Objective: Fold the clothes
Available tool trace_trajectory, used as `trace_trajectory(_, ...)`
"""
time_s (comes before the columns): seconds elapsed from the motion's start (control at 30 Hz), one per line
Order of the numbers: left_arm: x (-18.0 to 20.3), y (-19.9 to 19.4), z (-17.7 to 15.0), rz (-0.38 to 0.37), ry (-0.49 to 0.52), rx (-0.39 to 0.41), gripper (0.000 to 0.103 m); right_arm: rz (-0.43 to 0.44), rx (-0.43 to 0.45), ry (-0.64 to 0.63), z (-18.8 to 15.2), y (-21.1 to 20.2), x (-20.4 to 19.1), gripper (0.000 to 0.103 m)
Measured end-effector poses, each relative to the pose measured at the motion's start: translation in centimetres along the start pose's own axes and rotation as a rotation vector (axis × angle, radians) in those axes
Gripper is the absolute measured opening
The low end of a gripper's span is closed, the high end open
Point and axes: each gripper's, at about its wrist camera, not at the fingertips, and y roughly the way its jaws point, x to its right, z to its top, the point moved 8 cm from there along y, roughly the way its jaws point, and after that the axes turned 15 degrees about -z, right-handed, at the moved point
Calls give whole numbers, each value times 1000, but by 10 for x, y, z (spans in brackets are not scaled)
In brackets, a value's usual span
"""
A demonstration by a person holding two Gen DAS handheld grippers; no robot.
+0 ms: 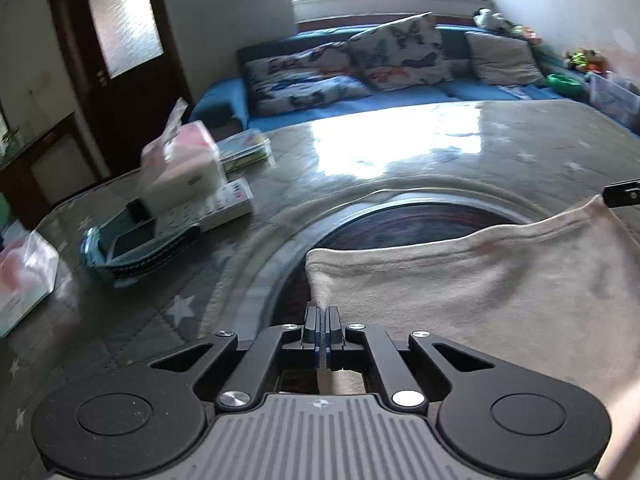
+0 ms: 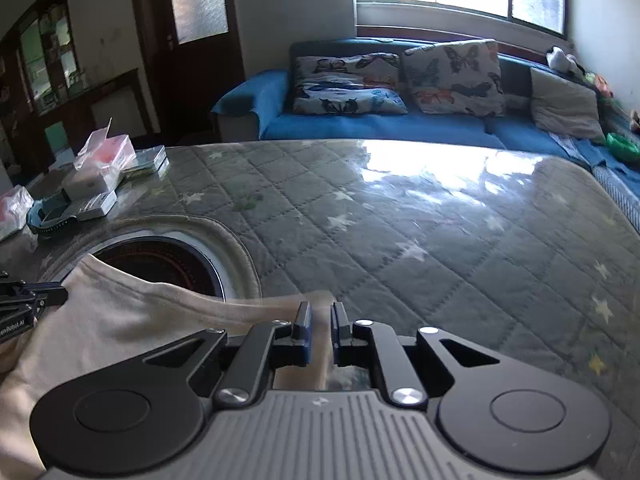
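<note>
A large desk fills both views, covered by a grey quilted pad with pale stars under a glossy clear sheet. A round dark opening is cut into it, at nine o'clock in the right view and at the centre in the left view. Behind the desk, at twelve o'clock, stands a blue sofa with butterfly cushions. A cream cloth lies over the near edge of the opening, spreading toward four o'clock in the left view. At ten o'clock sit a tissue pack and a power strip. The left tool is closed, pinching the cloth's near corner. The right tool grips the cloth's other corner, its fingers slightly apart around the fabric.
</note>
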Motion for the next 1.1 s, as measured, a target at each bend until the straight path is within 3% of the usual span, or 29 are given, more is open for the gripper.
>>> trace_trajectory(0.1, -3, -1, -1, 0, -15, -2, 7, 14, 4, -26, -2, -8, -4, 11)
trace_trajectory(0.23, 1, -7, -2, 3, -14, -2, 8, 30, 1, -56, -14, -27, -3, 21)
trace_trajectory(0.37, 19, -22, -4, -45, 13, 16, 8, 43, -38, -58, -41, -52, 5, 23)
trace_trajectory(0.47, 38, -30, -7, -94, 45, 21, 8, 21, -45, -64, -63, -73, 16, 31)
trace_trajectory(0.53, 51, -31, -12, -129, 64, 13, 8, 1, -59, -49, -78, -83, 26, 31)
trace_trajectory(0.77, 69, -25, -30, -150, 80, -26, 9, -112, -111, -2, -123, -98, 70, 31)
trace_trajectory(1.03, 61, -28, -32, -136, 58, -21, 23, -234, -97, -7, -133, -114, 90, 34)
trace_trajectory(1.1, 59, -31, -33, -134, 52, -21, 23, -208, -72, -17, -129, -120, 85, 34)
